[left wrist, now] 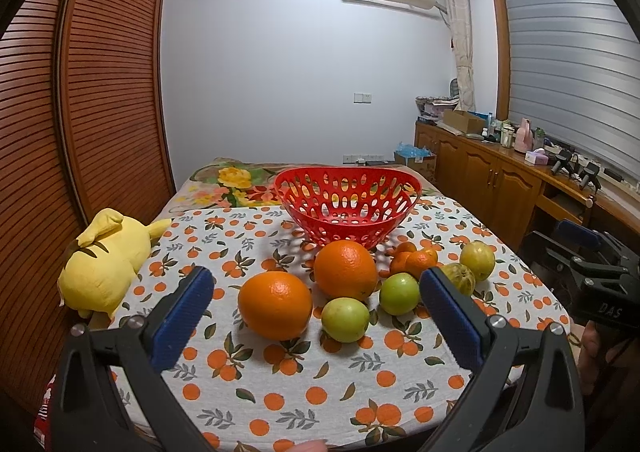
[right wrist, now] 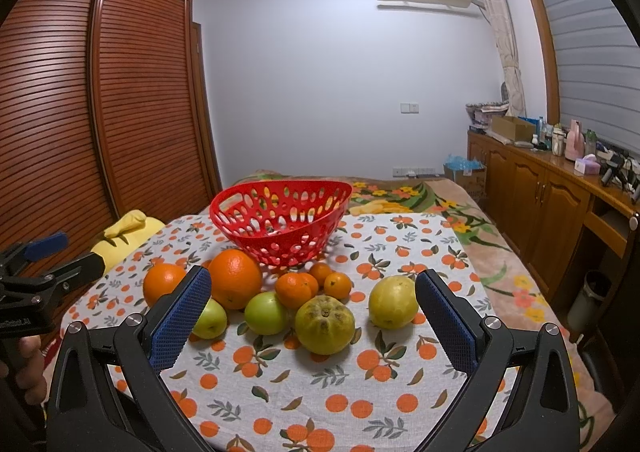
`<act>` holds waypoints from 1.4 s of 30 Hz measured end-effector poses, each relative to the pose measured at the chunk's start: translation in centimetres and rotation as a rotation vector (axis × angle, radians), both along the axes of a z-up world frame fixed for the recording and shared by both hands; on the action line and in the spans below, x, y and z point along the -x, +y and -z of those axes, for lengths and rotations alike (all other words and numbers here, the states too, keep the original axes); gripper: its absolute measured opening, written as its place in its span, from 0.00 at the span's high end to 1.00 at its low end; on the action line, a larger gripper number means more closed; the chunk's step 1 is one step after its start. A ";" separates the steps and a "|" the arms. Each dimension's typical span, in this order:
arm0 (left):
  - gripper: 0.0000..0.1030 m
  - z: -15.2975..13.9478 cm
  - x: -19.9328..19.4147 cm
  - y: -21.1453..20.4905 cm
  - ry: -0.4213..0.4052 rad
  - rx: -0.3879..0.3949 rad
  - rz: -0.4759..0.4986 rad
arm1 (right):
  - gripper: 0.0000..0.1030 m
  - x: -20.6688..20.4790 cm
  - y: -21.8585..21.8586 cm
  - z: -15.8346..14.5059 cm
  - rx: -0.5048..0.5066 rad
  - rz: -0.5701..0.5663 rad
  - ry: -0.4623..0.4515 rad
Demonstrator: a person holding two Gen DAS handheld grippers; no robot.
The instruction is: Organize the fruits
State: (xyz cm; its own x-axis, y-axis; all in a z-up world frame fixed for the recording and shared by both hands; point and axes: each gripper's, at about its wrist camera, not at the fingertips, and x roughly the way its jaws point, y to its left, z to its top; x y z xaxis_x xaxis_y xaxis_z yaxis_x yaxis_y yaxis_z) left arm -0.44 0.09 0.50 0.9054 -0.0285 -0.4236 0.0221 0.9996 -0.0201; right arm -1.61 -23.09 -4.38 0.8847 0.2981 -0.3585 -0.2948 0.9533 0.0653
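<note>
I hold my left hand-held gripper (left wrist: 316, 298) wide apart with nothing in it, and my right hand-held gripper (right wrist: 313, 298) is wide apart and bare too. The red basket (left wrist: 347, 208) sits on the orange-print cloth (left wrist: 280, 384). Just in front of the basket lie two big oranges (left wrist: 275, 305), three small tangerines (right wrist: 297, 289), two green fruits (left wrist: 345, 319) and two yellow-green fruits (right wrist: 393, 301). A yellow plush toy (left wrist: 106, 258) lies left of the basket. I read "DAS" on the right hand-held gripper's black body.
</note>
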 end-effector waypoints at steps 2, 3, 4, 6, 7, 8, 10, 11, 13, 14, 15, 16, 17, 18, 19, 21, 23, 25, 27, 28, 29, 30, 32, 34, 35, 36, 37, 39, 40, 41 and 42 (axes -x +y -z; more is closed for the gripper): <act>0.00 0.2 -0.1 0.0 0.000 -0.001 0.001 | 0.00 0.0 0.0 0.0 0.001 0.000 0.000; 0.00 0.1 -0.1 0.0 0.001 0.000 0.001 | 0.00 0.0 0.0 0.0 0.001 0.001 -0.001; 0.00 0.1 0.0 0.0 0.000 0.001 0.001 | 0.00 0.0 0.0 0.1 0.001 -0.001 0.000; 0.00 0.2 -0.1 -0.1 0.001 -0.001 0.001 | 0.00 0.0 -0.1 -0.1 0.001 -0.002 0.001; 0.00 0.2 0.0 -0.1 0.000 -0.001 0.001 | 0.00 0.0 0.0 0.0 0.001 -0.001 0.000; 0.00 0.3 0.0 -0.2 0.001 -0.001 0.002 | 0.00 0.0 0.0 0.0 0.000 -0.001 0.001; 0.00 0.5 0.0 -0.3 0.002 -0.002 0.008 | 0.00 0.0 0.0 0.0 0.001 -0.001 0.000; 0.00 0.5 0.0 -0.3 0.004 -0.004 0.012 | 0.00 0.0 0.0 0.0 0.001 -0.001 0.000; 0.00 0.7 0.0 -0.5 0.009 -0.011 0.011 | 0.00 0.0 0.0 0.0 0.002 -0.002 0.001; 0.00 0.8 -0.1 -0.5 0.010 -0.012 0.009 | 0.00 0.0 0.0 0.0 0.002 -0.001 0.000; 0.00 1.0 -0.2 -0.5 0.013 -0.011 0.009 | 0.00 0.0 0.0 0.0 0.001 -0.001 0.001; 0.00 1.0 -0.2 -0.5 0.016 -0.010 0.011 | 0.00 -0.1 0.0 -0.1 0.001 -0.002 0.003; 0.00 1.1 -0.3 -0.5 0.019 -0.008 0.014 | 0.00 0.0 -0.1 -0.1 0.001 -0.003 0.005; 0.00 1.2 -0.4 -0.4 0.021 -0.005 0.017 | 0.00 0.0 -0.1 -0.2 0.002 -0.003 0.005; 0.00 1.3 -0.5 -0.3 0.024 -0.004 0.016 | 0.00 0.0 -0.1 -0.2 0.002 -0.002 0.005; 0.00 1.5 -0.8 -0.1 0.033 -0.001 0.016 | 0.00 -0.1 0.0 0.2 0.003 -0.005 0.010; 0.00 1.7 -1.2 0.2 0.044 0.002 0.021 | 0.00 -0.5 0.3 0.9 0.008 -0.007 0.017; 0.00 2.1 -1.7 0.6 0.055 0.000 0.022 | 0.01 -0.7 0.3 1.2 0.016 -0.010 0.022; 0.00 2.4 -2.2 1.0 0.069 -0.001 0.023 | 0.02 -1.3 0.4 1.7 0.024 -0.015 0.033; 0.00 2.5 -2.4 1.1 0.075 -0.001 0.024 | 0.02 -1.6 0.4 1.9 0.027 -0.020 0.041; 0.00 2.7 -2.8 1.4 0.082 0.000 0.024 | 0.03 -1.8 0.4 2.1 0.029 -0.023 0.046; 0.00 2.9 -3.1 1.6 0.089 0.000 0.021 | 0.04 -2.1 0.5 2.3 0.032 -0.027 0.052; 0.00 3.5 -3.8 2.0 0.108 0.004 0.020 | 0.07 -2.7 0.5 2.7 0.036 -0.037 0.066; 0.00 4.0 -4.4 2.2 0.125 0.010 0.032 | 0.09 -3.2 0.6 3.1 0.038 -0.045 0.080; 0.00 4.1 -4.5 2.3 0.129 0.010 0.036 | 0.11 -3.4 0.6 3.1 0.038 -0.053 0.086; 0.00 4.4 -4.8 2.4 0.134 0.009 0.041 | 0.11 -3.7 0.7 3.2 0.040 -0.061 0.092; 0.00 4.6 -5.1 2.6 0.139 0.007 0.041 | 0.12 -4.1 0.8 3.4 0.042 -0.069 0.098; 0.00 5.0 -5.7 2.9 0.152 0.005 0.037 | 0.22 -4.8 1.0 3.6 0.043 -0.092 0.115; 0.00 5.1 -5.9 3.1 0.158 0.007 0.036 | 0.22 -5.1 1.2 3.7 0.044 -0.101 0.124; 0.00 5.3 -6.1 3.3 0.165 0.010 0.038 | 0.23 -5.5 1.4 3.7 0.046 -0.107 0.129; 0.00 5.6 -6.4 3.5 0.173 0.011 0.041 | 0.25 -5.8 1.6 3.8 0.049 -0.120 0.135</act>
